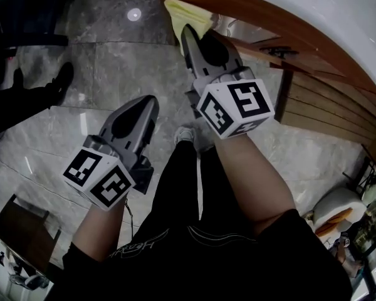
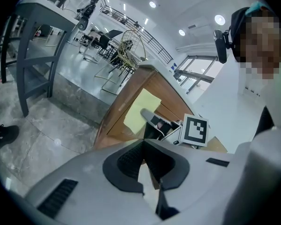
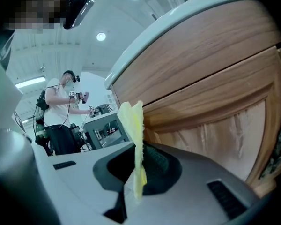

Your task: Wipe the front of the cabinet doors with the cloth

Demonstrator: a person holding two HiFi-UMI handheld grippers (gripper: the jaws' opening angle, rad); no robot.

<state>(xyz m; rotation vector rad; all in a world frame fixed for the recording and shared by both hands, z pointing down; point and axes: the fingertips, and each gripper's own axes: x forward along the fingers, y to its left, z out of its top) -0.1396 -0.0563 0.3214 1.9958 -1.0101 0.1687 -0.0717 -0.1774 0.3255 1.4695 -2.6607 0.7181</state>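
The yellow cloth [image 1: 187, 12] is pinched in my right gripper [image 1: 187, 31], which is shut on it at the top of the head view. The cloth lies against the wooden cabinet front [image 1: 313, 74] near its left end. In the right gripper view the cloth [image 3: 131, 121] stands up between the shut jaws [image 3: 138, 146], beside the panelled cabinet door [image 3: 215, 102]. My left gripper [image 1: 151, 100] hangs lower left over the floor, shut and empty. From the left gripper view [image 2: 144, 143] the cloth [image 2: 140, 108] shows flat on the cabinet [image 2: 126, 90], with the right gripper [image 2: 152, 121] behind it.
A white countertop [image 1: 288, 5] overhangs the cabinet. The floor is grey marble [image 1: 100, 55], with my own shoe [image 1: 185, 133] below and another person's dark shoe [image 1: 62, 77] at left. A grey table [image 2: 33, 13] stands further left. A second person [image 3: 61, 107] stands in the background.
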